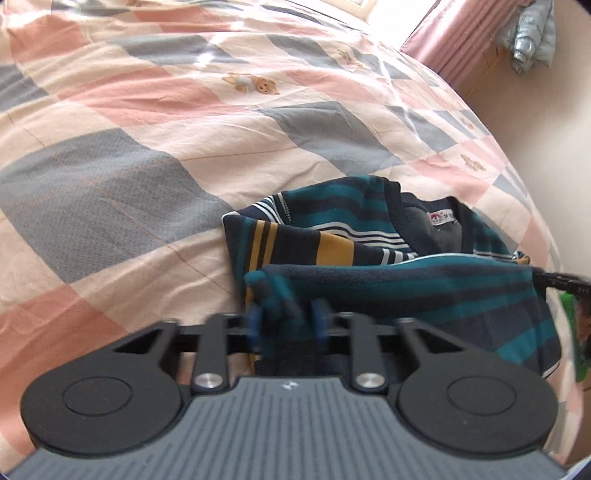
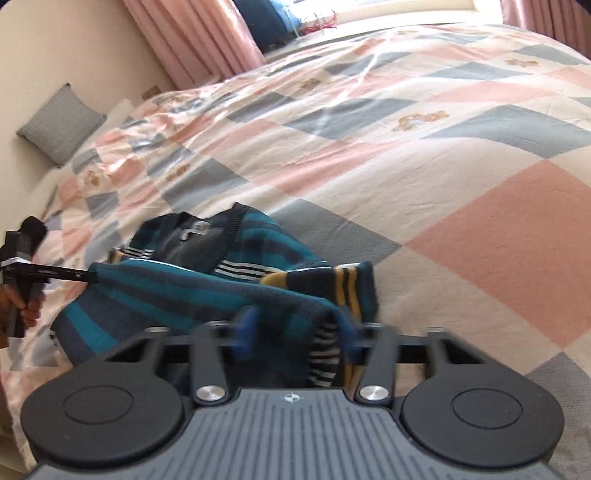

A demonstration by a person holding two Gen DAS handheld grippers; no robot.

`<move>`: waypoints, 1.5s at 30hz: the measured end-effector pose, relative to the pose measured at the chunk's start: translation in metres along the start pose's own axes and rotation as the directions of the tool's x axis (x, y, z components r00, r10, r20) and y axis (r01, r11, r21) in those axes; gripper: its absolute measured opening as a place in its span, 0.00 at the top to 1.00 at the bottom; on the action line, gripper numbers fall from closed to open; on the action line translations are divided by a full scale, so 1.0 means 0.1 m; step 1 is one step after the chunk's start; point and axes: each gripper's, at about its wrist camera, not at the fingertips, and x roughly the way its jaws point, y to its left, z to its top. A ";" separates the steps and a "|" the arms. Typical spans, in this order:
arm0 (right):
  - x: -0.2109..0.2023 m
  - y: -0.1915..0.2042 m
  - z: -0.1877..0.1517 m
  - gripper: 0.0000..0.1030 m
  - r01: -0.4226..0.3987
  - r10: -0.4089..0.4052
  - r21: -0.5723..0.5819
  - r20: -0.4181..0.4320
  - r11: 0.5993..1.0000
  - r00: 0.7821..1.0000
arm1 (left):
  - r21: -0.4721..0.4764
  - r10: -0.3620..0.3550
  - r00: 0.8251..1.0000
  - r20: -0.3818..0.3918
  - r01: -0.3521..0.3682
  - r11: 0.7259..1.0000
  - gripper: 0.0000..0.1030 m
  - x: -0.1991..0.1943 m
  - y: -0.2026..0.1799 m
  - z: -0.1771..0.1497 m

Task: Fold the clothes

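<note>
A striped sweater [image 1: 369, 236] in teal, navy, white and mustard lies bunched on the checked bed cover [image 1: 184, 110], collar and label facing up. Its near edge is lifted into a fold stretched between both grippers. My left gripper [image 1: 286, 317] has its blue pads pressed on the left end of that fold. In the right wrist view the sweater [image 2: 221, 240] spreads ahead, and my right gripper [image 2: 295, 328] is shut on the fold's right end, where striped hem shows between the pads. The left gripper's black finger [image 2: 62, 274] and a hand [image 2: 26, 306] appear at the left edge.
The pink, grey and cream bed cover [image 2: 443, 147] stretches far beyond the sweater. A grey cushion [image 2: 61, 123] leans on the wall by the bed. Pink curtains [image 2: 195, 40] hang at the window, and a silvery padded garment [image 1: 532, 33] hangs at the far right.
</note>
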 end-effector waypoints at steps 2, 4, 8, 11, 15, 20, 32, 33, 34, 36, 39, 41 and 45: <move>-0.07 0.03 -0.02 0.85 0.003 -0.002 -0.011 0.017 1.000 1.000 | 0.020 0.011 0.999 0.033 -0.012 1.000 0.92 -0.09 -0.06 -0.03; -0.15 0.09 -0.05 0.87 0.010 -0.009 -0.026 0.041 1.000 0.999 | 0.035 0.022 0.997 0.075 -0.024 0.999 0.93 -0.20 -0.12 -0.05; -0.36 0.21 0.03 0.89 0.021 -0.013 -0.056 0.135 0.998 0.991 | 0.033 0.001 0.981 0.192 -0.007 0.999 0.93 -0.44 -0.21 0.07; -0.44 0.21 0.20 0.89 0.036 -0.026 -0.053 0.192 0.998 0.981 | 0.047 -0.002 0.963 0.270 -0.011 0.999 0.93 -0.51 -0.26 0.28; -0.26 0.09 0.43 0.89 0.069 -0.065 -0.010 0.214 0.998 0.975 | 0.054 0.031 0.967 0.253 -0.046 0.997 0.93 -0.20 -0.22 0.55; 0.18 -0.09 0.52 0.89 0.114 -0.120 0.045 0.167 0.992 0.979 | 0.028 0.078 0.973 0.219 -0.086 0.996 0.93 0.19 -0.12 0.58; 0.33 -0.09 0.55 0.90 0.213 -0.223 0.070 0.218 0.975 0.950 | -0.013 0.112 0.958 0.264 -0.112 0.994 0.92 0.40 -0.10 0.67; 0.40 -0.11 0.54 0.90 0.228 -0.238 0.070 0.196 0.971 0.951 | -0.006 0.130 0.965 0.228 -0.132 0.991 0.91 0.48 -0.09 0.65; 0.51 -0.13 0.52 0.87 0.246 -0.253 0.068 0.146 0.967 0.956 | 0.002 0.148 0.969 0.198 -0.151 0.988 0.89 0.54 -0.09 0.63; 0.66 -0.16 0.49 0.83 0.276 -0.282 0.074 0.074 0.958 0.957 | 0.015 0.185 0.969 0.164 -0.190 0.982 0.76 0.58 -0.07 0.59; 0.49 -0.09 0.54 0.54 0.343 -0.360 0.149 0.112 0.927 0.926 | -0.005 0.262 0.947 0.188 -0.266 0.964 0.54 0.36 -0.02 0.64; 0.26 0.05 0.51 0.49 0.403 -0.422 0.135 0.170 0.905 0.891 | -0.002 0.281 0.939 0.201 -0.286 0.958 0.67 0.13 -0.07 0.65; -0.14 0.54 0.24 0.58 0.384 -0.385 0.058 0.274 0.921 0.881 | 0.117 0.161 0.965 0.206 -0.188 0.975 0.79 -0.21 -0.46 0.37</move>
